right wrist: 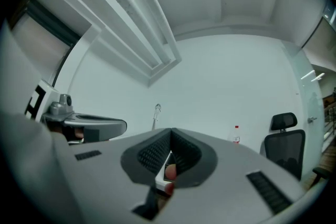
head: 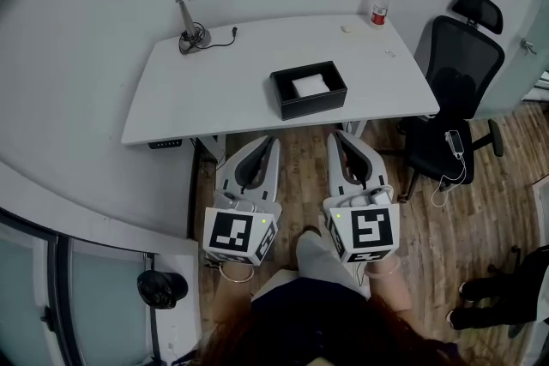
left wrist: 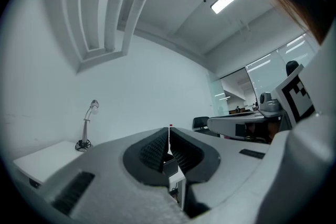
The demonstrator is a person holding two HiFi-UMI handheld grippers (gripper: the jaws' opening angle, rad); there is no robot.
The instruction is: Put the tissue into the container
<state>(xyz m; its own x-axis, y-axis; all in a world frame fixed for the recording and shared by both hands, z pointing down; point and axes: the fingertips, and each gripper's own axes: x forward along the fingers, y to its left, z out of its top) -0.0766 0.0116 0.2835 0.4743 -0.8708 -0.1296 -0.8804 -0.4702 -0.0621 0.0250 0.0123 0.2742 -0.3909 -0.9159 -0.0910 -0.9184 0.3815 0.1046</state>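
A black rectangular container (head: 309, 103) stands near the front middle of the white table (head: 197, 94). A white tissue (head: 310, 85) lies inside it. Both grippers hang below the table's front edge, over the wood floor, with their tips pointing at the table. My left gripper (head: 272, 141) is shut, and its jaws meet with nothing between them in the left gripper view (left wrist: 169, 129). My right gripper (head: 337, 136) is shut too, its ribbed pads pressed together and empty (right wrist: 170, 131). Neither touches the container.
A desk lamp (head: 189, 13) stands at the table's back left, and a red-capped bottle (head: 379, 6) at the back right. A black office chair (head: 455, 81) stands right of the table. The person's legs show at the bottom of the head view.
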